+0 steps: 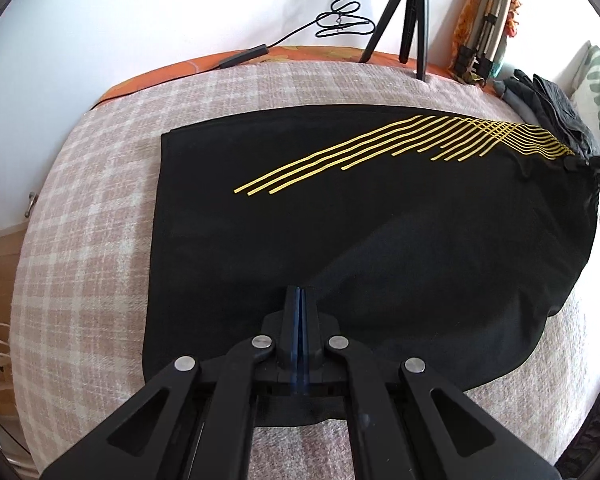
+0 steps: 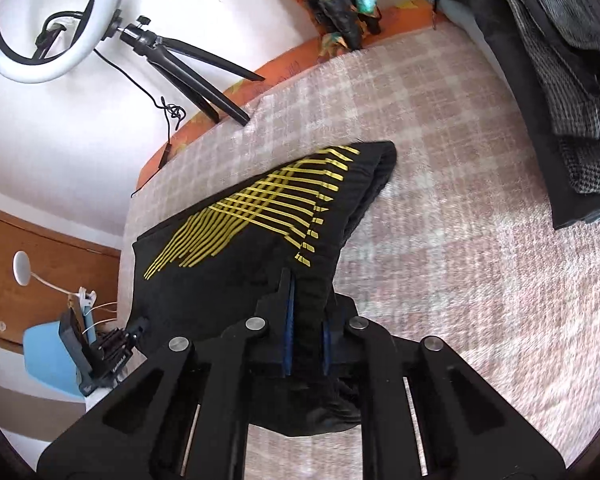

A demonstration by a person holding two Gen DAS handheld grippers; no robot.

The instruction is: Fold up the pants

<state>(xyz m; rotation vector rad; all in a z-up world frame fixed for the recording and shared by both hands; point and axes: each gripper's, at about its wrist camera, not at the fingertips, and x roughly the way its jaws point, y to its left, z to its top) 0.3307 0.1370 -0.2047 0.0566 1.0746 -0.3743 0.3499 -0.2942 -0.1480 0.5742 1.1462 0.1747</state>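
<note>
Black pants (image 1: 340, 216) with yellow stripes lie spread on the checked bedspread (image 1: 84, 216). Your left gripper (image 1: 301, 300) has its fingers pressed together at the near edge of the fabric. Your right gripper (image 2: 306, 300) pinches a bunched fold at the pants' end, lifting it. Folded dark clothes (image 2: 560, 92) sit nearby.

Plaid blanket (image 1: 80, 200) over bed w/ orange sheet (image 1: 148, 76) showing at far edge. Black tripod (image 1: 412, 12) + ring light (image 2: 40, 20) by wall, cable (image 1: 340, 22) trailing. Stack of dark folded clothes (image 2: 560, 100) at blanket corner; blue chair (image 2: 48, 356) on floor.
</note>
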